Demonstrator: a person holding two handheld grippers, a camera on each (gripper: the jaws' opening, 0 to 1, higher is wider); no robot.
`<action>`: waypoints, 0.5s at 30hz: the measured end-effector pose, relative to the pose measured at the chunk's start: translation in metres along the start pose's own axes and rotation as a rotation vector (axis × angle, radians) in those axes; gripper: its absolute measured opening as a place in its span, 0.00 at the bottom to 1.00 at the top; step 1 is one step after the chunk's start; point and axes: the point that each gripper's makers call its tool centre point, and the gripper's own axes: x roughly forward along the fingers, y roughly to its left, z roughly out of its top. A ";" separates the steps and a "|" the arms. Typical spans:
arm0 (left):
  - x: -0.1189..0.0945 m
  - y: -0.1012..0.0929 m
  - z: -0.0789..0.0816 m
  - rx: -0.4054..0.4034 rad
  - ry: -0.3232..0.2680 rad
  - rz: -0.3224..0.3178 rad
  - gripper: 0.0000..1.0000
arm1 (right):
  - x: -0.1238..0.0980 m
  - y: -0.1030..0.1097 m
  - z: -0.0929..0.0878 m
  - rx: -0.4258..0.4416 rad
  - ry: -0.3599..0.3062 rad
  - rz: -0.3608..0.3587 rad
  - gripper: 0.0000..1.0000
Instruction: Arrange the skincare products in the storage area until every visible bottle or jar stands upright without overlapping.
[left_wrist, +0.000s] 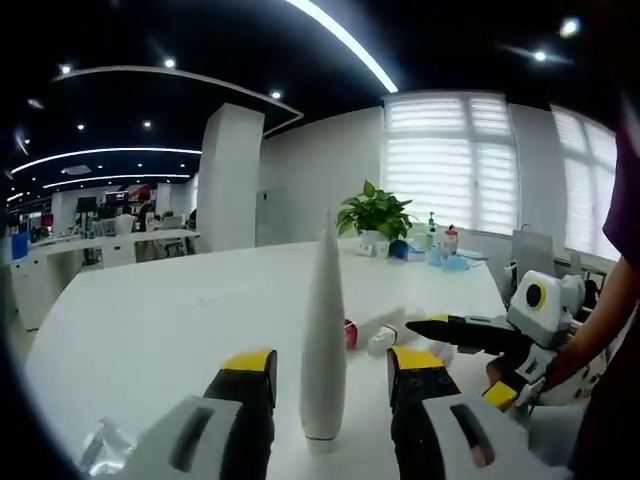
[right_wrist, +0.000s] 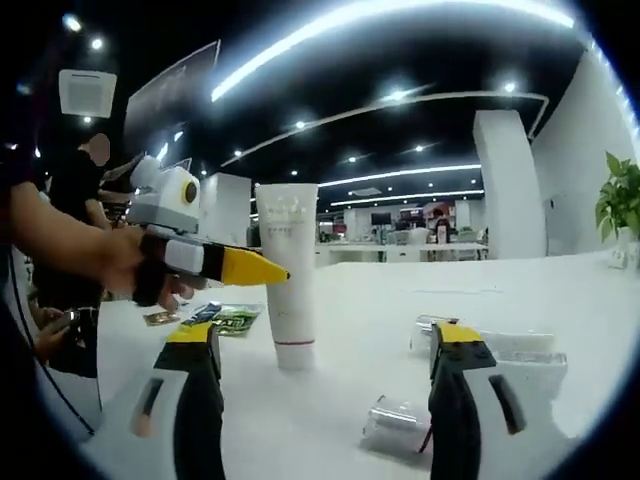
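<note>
Glossy white plastic tube (left_wrist: 323, 340), smooth table (left_wrist: 150, 330)

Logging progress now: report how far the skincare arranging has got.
Done: the white tube stands upright on the table, between the open left gripper jaws, apparently just released. In hand: nothing; the right gripper is open too. Left: several items lie on their sides.

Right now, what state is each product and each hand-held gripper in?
White tube: upright on its cap on the white table, between the open jaws, not gripped.
Small items: lying on their sides.
Left hand-held gripper: open.
Right hand-held gripper: open, holding nothing.
Potted plant: upright.
</note>
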 end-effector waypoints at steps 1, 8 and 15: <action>0.001 0.001 -0.002 0.008 0.005 -0.004 0.39 | 0.000 0.006 0.000 -0.005 -0.001 0.024 0.82; 0.000 0.007 0.000 0.041 -0.016 -0.056 0.23 | 0.000 0.010 -0.011 -0.058 0.045 0.030 0.74; 0.003 0.005 0.002 0.135 -0.003 -0.125 0.19 | 0.000 0.009 -0.010 -0.040 0.043 0.033 0.72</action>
